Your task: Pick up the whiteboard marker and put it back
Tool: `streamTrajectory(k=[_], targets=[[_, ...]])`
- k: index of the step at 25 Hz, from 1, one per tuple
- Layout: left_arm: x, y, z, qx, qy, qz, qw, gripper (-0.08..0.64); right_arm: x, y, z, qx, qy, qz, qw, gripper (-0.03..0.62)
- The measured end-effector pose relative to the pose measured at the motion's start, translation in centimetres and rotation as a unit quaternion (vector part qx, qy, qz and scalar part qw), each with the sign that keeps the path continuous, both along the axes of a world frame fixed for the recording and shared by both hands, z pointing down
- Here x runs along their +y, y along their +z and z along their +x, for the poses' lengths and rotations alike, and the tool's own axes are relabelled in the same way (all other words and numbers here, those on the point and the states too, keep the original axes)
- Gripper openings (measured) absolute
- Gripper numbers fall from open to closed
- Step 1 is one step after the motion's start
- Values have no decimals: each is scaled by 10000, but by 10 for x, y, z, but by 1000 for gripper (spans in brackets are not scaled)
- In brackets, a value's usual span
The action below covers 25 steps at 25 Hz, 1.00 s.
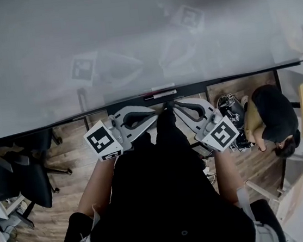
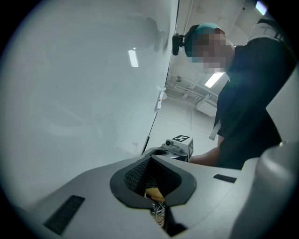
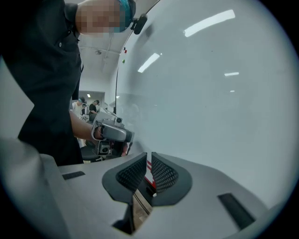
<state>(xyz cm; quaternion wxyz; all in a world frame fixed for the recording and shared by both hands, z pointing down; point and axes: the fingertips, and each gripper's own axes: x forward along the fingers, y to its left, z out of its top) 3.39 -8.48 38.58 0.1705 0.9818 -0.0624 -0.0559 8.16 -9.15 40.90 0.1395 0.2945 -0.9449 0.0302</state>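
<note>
The whiteboard marker (image 1: 159, 94), a thin white pen with red and black ends, lies on the dark ledge (image 1: 111, 107) under the whiteboard (image 1: 130, 38). My right gripper (image 1: 169, 105) is shut just below the marker, with nothing between its pads. In the right gripper view its jaws (image 3: 148, 156) stand almost together, and the marker (image 3: 149, 169) shows past them, lying on the ledge. My left gripper (image 1: 155, 113) hangs beside the right one, also shut and empty. In the left gripper view its pads (image 2: 140, 175) meet at the tip (image 2: 150, 158).
Below the board is a wooden floor (image 1: 71, 182). A black office chair (image 1: 26, 171) stands at the left. A person (image 1: 274, 113) crouches at the right beside dark equipment (image 1: 229, 108). Each gripper shows in the other's view: the right one (image 2: 180, 144), the left one (image 3: 110, 130).
</note>
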Motion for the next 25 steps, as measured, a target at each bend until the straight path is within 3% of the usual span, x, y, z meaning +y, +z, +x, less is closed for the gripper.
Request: streamTrajectory(k=[9,19,25], targets=[[0,10,-5,-271,-203,71,9994,12,-14,41,0,1173,-296,-54,9926,23],[2,22,-9,-310,-379,-28,9988,12,-13,97,-6,1604,-718,-351,9838,31],[6,27,-11,-348,-412,-134,9985,12,-15,118,-3,1870,-751,-480,9783,97]])
